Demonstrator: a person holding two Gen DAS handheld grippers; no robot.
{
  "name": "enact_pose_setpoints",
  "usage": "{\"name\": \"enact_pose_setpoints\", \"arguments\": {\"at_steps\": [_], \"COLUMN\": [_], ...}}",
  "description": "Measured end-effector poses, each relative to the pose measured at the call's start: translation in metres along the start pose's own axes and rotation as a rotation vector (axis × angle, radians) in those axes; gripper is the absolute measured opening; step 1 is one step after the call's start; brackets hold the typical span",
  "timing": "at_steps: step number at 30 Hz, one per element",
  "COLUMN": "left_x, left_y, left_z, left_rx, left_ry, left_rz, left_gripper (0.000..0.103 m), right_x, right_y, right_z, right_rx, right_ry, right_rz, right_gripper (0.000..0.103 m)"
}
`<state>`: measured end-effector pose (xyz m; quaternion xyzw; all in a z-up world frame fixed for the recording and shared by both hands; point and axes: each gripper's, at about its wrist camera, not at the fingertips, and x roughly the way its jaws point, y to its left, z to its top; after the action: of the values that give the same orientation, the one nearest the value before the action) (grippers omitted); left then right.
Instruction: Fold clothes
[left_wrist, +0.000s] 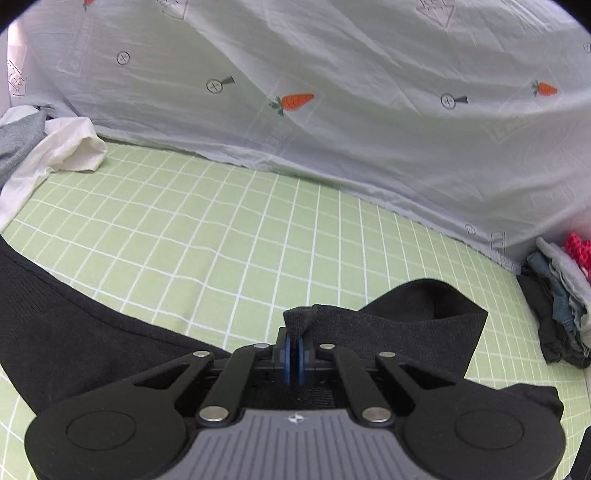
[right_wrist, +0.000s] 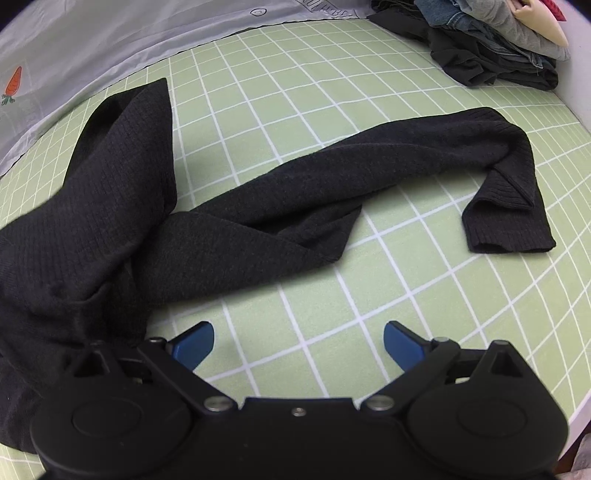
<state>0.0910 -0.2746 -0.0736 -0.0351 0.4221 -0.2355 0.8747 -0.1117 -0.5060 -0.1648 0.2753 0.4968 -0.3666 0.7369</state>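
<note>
A black knit sweater (right_wrist: 122, 236) lies crumpled on the green checked sheet (right_wrist: 332, 110), one long sleeve (right_wrist: 406, 155) stretched to the right with its cuff folded back. My left gripper (left_wrist: 294, 350) is shut on a black edge of the sweater (left_wrist: 388, 332) and holds it a little above the sheet. My right gripper (right_wrist: 298, 343) is open and empty, low over bare sheet just in front of the sweater, its blue pads (right_wrist: 195, 343) wide apart.
A pale blue cover with carrot prints (left_wrist: 332, 92) hangs along the far side. A white and grey garment heap (left_wrist: 48, 147) lies at the far left. A pile of dark, denim and grey clothes (right_wrist: 491, 48) sits at the far right corner.
</note>
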Motion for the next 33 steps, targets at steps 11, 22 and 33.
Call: {"name": "enact_pose_setpoints", "arguments": {"at_steps": [11,22,33], "left_x": [-0.007,0.012,0.024], "left_y": [0.162,0.247,0.25], "left_z": [0.024,-0.002,-0.006], "left_rx": [-0.043,-0.123,-0.144], "left_ry": [-0.027,0.109,0.168], "left_rz": [0.147,0.165,0.174], "left_gripper": [0.004,0.004,0.005], "right_x": [-0.032,-0.042,-0.032], "right_y": [0.099,0.194,0.224], "right_z": [-0.031,-0.082,-0.098], "right_rx": [-0.036,-0.015,-0.074], "right_ry": [-0.038,-0.091,-0.076], "right_rz": [-0.045,0.065,0.102], "right_gripper": [0.1,0.099,0.061]}}
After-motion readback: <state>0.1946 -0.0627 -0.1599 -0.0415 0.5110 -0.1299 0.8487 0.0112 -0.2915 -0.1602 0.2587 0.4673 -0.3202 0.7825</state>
